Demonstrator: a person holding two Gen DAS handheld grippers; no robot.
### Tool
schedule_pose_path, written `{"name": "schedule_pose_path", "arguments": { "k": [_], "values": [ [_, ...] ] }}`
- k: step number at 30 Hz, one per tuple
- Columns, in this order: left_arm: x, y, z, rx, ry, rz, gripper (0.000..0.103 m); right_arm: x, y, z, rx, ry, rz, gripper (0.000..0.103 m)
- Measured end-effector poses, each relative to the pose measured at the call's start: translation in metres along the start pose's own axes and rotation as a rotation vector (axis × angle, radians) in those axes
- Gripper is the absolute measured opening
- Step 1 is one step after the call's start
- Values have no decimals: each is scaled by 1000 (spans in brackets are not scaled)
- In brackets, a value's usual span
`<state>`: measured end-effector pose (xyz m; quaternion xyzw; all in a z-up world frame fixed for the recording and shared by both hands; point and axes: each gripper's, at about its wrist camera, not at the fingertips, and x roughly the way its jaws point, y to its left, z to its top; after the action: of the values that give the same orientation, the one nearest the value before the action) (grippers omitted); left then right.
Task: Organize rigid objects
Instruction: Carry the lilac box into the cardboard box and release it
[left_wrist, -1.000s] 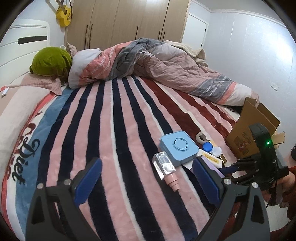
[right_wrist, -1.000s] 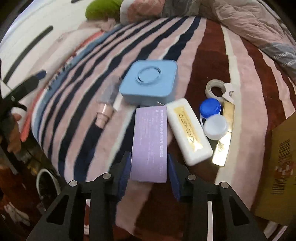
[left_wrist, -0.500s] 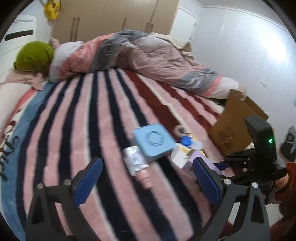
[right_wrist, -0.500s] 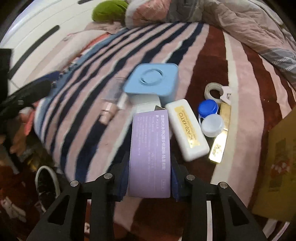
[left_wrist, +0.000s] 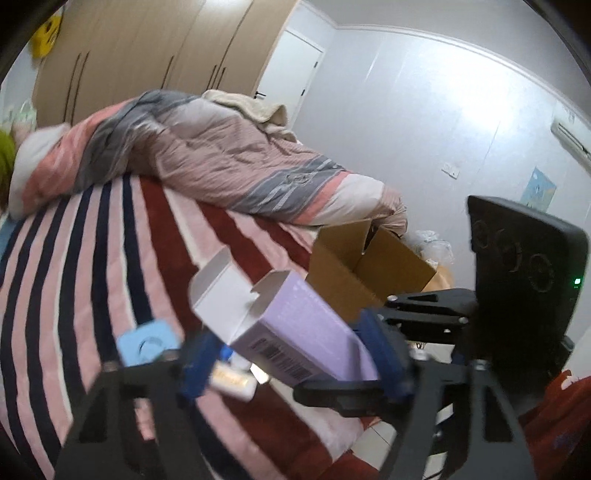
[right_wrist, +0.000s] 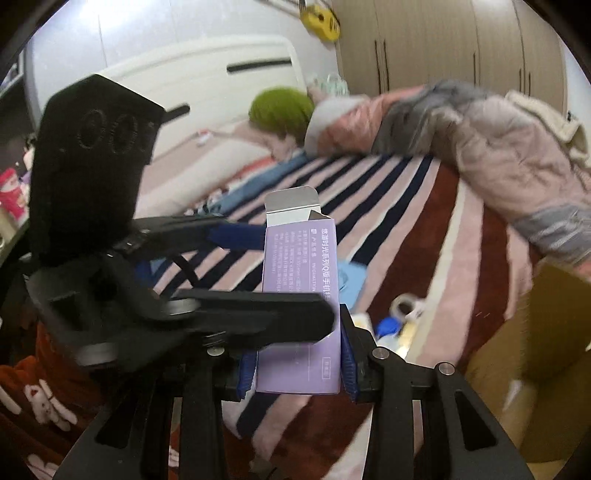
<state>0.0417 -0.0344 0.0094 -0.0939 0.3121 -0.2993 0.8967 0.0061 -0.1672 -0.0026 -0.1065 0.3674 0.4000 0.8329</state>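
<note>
My right gripper (right_wrist: 297, 363) is shut on a purple carton (right_wrist: 299, 280) with its white end flap open, held up above the striped bed. In the left wrist view the same purple carton (left_wrist: 295, 328) lies between the blue pads of my left gripper (left_wrist: 291, 360), whose jaws stand wide on either side of it without clearly pressing it. The left gripper also shows in the right wrist view (right_wrist: 236, 236), one pad beside the carton. On the bed below lie a blue square case (left_wrist: 144, 341), a white bar box (left_wrist: 232, 382), a tape roll (right_wrist: 404, 306) and a blue cap (right_wrist: 386, 326).
An open cardboard box (left_wrist: 364, 273) stands at the bed's right edge. A rumpled pink and grey duvet (left_wrist: 207, 162) covers the far end of the bed. A green pillow (right_wrist: 280, 110) lies by the white headboard. Wardrobes line the back wall.
My right gripper has lifted the purple carton off the bed. My left gripper has swung right and up so its pads now straddle the carton.
</note>
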Motion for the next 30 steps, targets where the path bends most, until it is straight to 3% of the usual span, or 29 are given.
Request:
{"name": "schedule_pose_path", "arguments": {
  "k": [3,6,14,18,20,22,23,25,30],
  "values": [
    [14,-21,14,31,-3,-23,51,-25,-21,-3,11,-44,-27,33],
    [45,-43,28,73,21,-48,51,-45,-51,-9,63,-60,-30,33],
    [140,-93,60,98,119,-167,51,-88,-138,-32,191,-34,-117,33],
    [170,-104,61,108,172,-174,52,-93,-170,-44,242,3,-141,33],
    [174,-110,59,135,181,-136,56,-91,-178,-50,246,29,-156,34],
    [171,-113,58,174,167,-86,81,-88,-183,-54,251,42,-178,34],
    [167,-112,59,184,153,-66,85,-90,-183,-56,248,45,-183,38],
    [154,-107,60,196,132,-25,86,-90,-181,-56,239,42,-177,44],
    [111,-79,59,170,80,32,86,-91,-170,-54,230,43,-167,46]
  ]
}}
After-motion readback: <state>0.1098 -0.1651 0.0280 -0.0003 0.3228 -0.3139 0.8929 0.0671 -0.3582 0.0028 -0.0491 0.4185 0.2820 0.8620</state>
